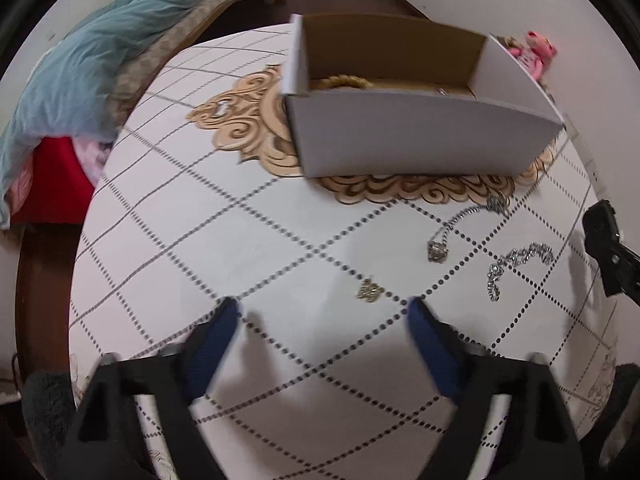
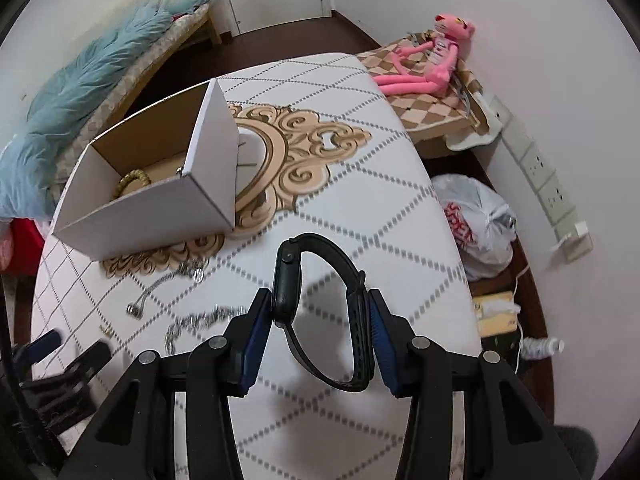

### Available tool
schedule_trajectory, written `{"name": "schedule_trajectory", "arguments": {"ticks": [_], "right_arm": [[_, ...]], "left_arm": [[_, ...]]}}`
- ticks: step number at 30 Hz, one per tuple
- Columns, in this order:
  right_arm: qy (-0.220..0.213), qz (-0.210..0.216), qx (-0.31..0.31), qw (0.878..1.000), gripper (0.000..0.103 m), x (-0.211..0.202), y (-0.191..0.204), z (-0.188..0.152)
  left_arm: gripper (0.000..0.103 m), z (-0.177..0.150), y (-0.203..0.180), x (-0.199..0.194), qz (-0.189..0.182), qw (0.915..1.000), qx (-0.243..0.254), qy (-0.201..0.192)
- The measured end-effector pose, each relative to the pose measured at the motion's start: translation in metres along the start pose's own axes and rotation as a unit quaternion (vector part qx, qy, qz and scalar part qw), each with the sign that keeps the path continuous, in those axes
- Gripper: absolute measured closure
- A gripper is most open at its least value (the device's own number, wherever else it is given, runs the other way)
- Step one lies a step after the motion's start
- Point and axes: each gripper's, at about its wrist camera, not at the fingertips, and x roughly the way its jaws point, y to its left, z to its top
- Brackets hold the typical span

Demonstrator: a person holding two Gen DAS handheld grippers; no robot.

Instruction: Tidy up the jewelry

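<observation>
The right gripper [image 2: 320,320] has its blue-padded fingers clamped on a black smartwatch with rubber strap [image 2: 320,312], held above the desk [image 2: 400,208]. The left gripper [image 1: 324,316] hangs wide open, holding nothing. The white cardboard box [image 1: 420,136] already contains a gold beaded bracelet [image 1: 344,81]. Judged remaining: silver pendant necklace [image 1: 460,228], sparkling silver chain [image 1: 516,264], small gold charm [image 1: 370,291].

A pink plush toy [image 2: 434,58] sits against the wall on a brown-and-cream checkered cushion [image 2: 434,110], beside the far corner of the table. Below it on the floor lies a knotted white plastic bag [image 2: 480,226] with red lettering, and a white power strip [image 2: 538,170] runs along the wall nearby. On the other side of the room a bed [image 1: 208,10] carries a rumpled pale blue blanket [image 1: 80,64], with red fabric [image 1: 56,178] beneath its end.
</observation>
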Motion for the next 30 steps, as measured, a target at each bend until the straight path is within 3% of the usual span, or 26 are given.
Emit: {"name": "schedule_trajectory", "arguments": {"ticks": [3,5,7,10,19,25,30], "right_arm": [[0.003,-0.001,0.007,1.0,0.054,-0.001,-0.003,-0.008],[0.006,-0.002,0.01,1.0,0.054,-0.001,-0.004,-0.012],[0.007,-0.002,0.013,1.0,0.054,-0.001,-0.007,-0.015],[0.006,-0.002,0.011,1.0,0.054,-0.003,-0.005,-0.017],[-0.026,0.031,0.016,0.999,0.055,-0.037,0.006,0.006],[-0.053,0.069,-0.012,0.996,0.055,-0.061,0.035,0.048],[-0.049,0.082,-0.053,0.994,0.055,-0.046,0.069,0.096]], "left_arm": [[0.046,0.002,-0.006,0.002,-0.001,0.9998,0.011,-0.017],[0.07,0.002,-0.01,0.0,-0.008,0.9994,0.019,-0.026],[0.085,0.003,-0.014,-0.001,-0.019,0.9991,0.026,-0.029],[0.097,0.003,-0.019,-0.002,-0.024,0.9987,0.033,-0.032],[0.097,0.018,-0.011,-0.04,-0.067,0.9954,0.021,-0.065],[0.097,0.075,0.01,-0.078,-0.108,0.9893,0.003,-0.097],[0.097,0.131,0.028,-0.071,-0.118,0.9893,-0.007,-0.086]]}}
